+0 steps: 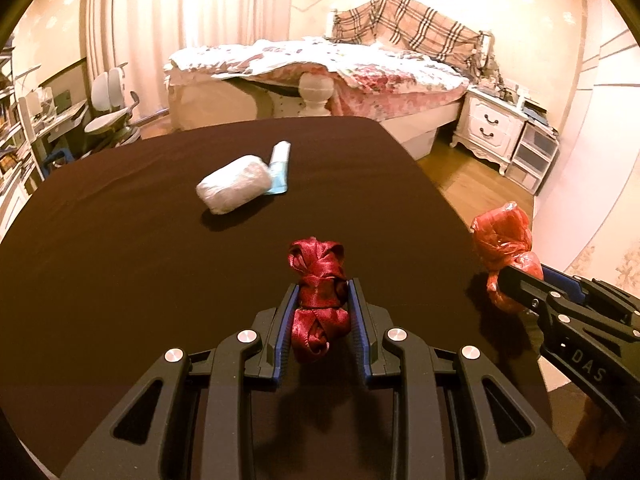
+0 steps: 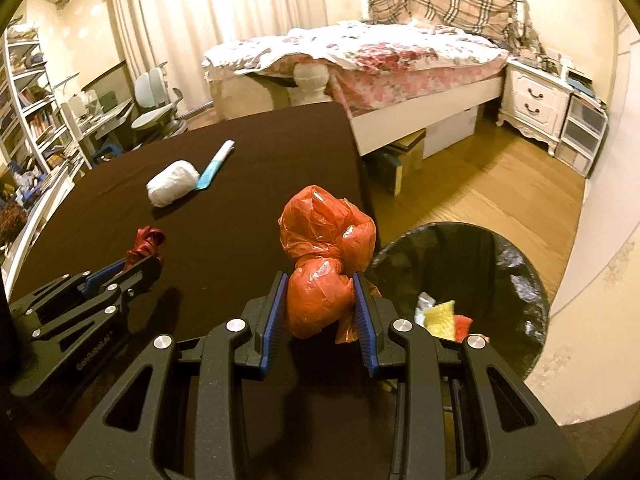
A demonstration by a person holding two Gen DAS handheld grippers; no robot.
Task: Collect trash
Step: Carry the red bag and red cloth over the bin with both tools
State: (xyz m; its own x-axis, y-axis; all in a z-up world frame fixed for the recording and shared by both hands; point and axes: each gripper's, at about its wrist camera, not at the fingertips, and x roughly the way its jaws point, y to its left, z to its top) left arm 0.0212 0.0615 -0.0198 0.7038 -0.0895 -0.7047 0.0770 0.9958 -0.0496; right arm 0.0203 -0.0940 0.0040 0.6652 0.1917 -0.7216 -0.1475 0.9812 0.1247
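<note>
My left gripper is shut on a bundle of dark red ribbon above the dark brown table; it also shows in the right wrist view with the ribbon. My right gripper is shut on a knotted orange-red plastic bag near the table's right edge; the bag also shows in the left wrist view. A white wrapped wad and a white-and-blue tube lie on the table farther off.
A bin with a black liner stands on the wood floor right of the table, holding several scraps. Beyond the table are a bed, a white nightstand, a desk chair and bookshelves.
</note>
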